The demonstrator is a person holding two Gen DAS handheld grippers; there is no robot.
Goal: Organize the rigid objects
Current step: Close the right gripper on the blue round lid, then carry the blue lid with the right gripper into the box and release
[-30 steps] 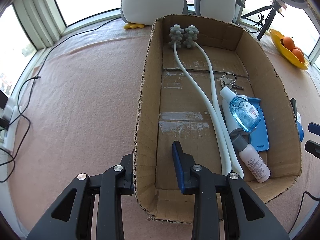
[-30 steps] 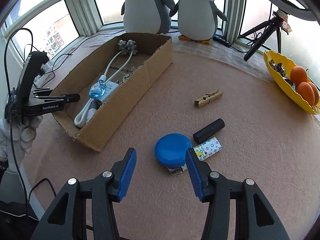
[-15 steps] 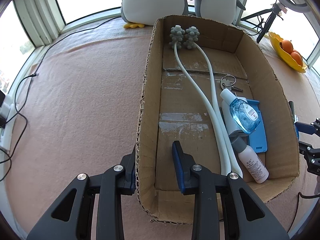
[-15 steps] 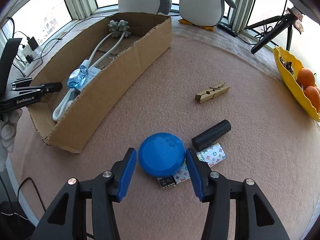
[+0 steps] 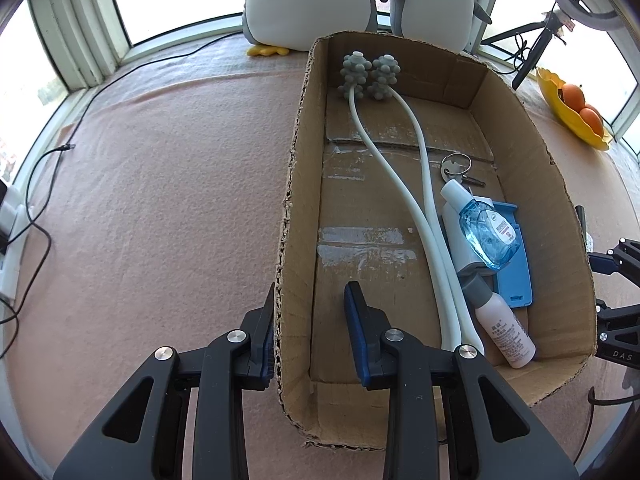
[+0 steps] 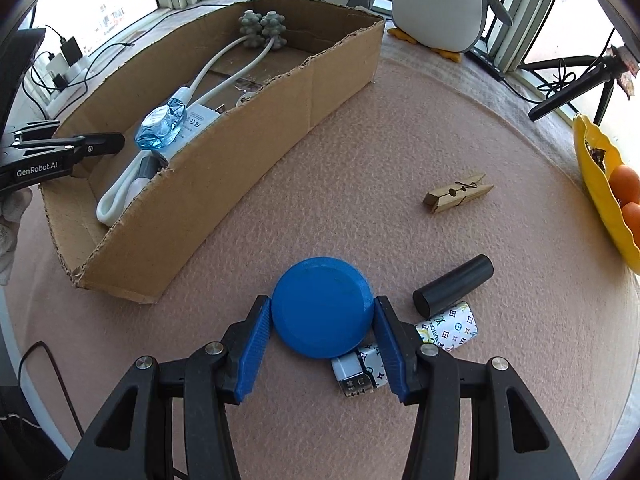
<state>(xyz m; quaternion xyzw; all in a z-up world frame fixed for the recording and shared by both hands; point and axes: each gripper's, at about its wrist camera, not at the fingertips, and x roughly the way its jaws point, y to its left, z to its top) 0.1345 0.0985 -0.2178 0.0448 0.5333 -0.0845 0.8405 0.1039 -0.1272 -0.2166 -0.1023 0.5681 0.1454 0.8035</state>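
"GenRobot.AI" on left gripper [image 6: 72,150], monogram-print lighter [image 6: 444,330], labelled blue bottle [image 5: 488,234]

On my left gripper [image 6: 60,156], seen from my right wrist, white letters read "GenRobot.AI". From my left wrist, "DAS" shows on my right gripper [image 5: 616,344] at the edge. Bottle labels carry print too small to read.

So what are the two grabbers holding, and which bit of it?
The left gripper pinches the cardboard box by its side wall near the corner. The right gripper has its fingers on either side of the blue disc, at its rim; a firm hold cannot be told.
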